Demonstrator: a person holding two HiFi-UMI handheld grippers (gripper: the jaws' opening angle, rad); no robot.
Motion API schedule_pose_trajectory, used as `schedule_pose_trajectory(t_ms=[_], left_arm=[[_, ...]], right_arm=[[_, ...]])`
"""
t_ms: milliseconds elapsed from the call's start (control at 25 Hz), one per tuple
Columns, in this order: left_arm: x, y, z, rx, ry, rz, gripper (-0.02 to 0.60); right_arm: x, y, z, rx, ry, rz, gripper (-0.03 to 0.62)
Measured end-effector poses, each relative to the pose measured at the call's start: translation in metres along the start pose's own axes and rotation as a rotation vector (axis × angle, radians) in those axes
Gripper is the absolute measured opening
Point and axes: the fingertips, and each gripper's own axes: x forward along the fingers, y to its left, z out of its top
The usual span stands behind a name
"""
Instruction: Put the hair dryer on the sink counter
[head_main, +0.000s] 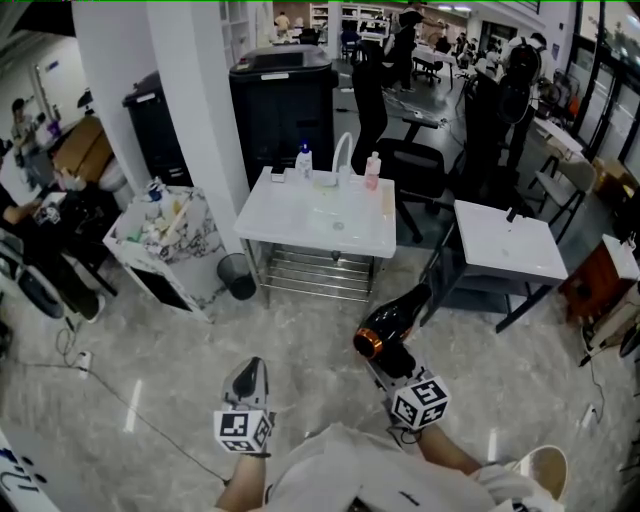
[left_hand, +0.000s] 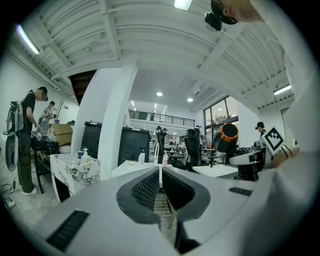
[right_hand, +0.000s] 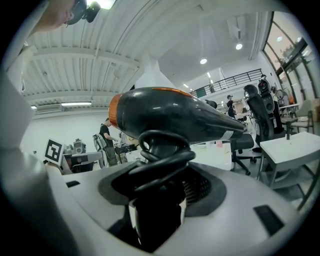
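Hair dryer (head_main: 388, 332) sits in right gripper (right_hand: 159, 196), jaws clamped on its cord-wrapped handle. Barrel roughly level, nozzle pointing away from the person. Sink counter (head_main: 268, 215) lies ahead, slightly leftward, well apart. Left gripper (left_hand: 160, 172): jaws together, empty.

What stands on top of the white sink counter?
On the sink counter, at the back: a white bottle, a curved tap, a pink bottle, a dark item too small to identify. Nothing covers them.
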Motion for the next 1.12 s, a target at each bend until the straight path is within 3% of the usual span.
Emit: schedule_pose_trajectory(t_ms=[640,1120], left_arm=[[-0.023,0.052,-0.013,-0.036,0.016,0.002,0.04],[0.015,0.078,-0.009,-0.037,0.009,0.023,0.04]], right_arm=[[0.034,0.044,-0.009,-0.03,0.034,0.001,0.268],[0.094,0.04,0.008,-0.05,0.024,0.06,0.268]])
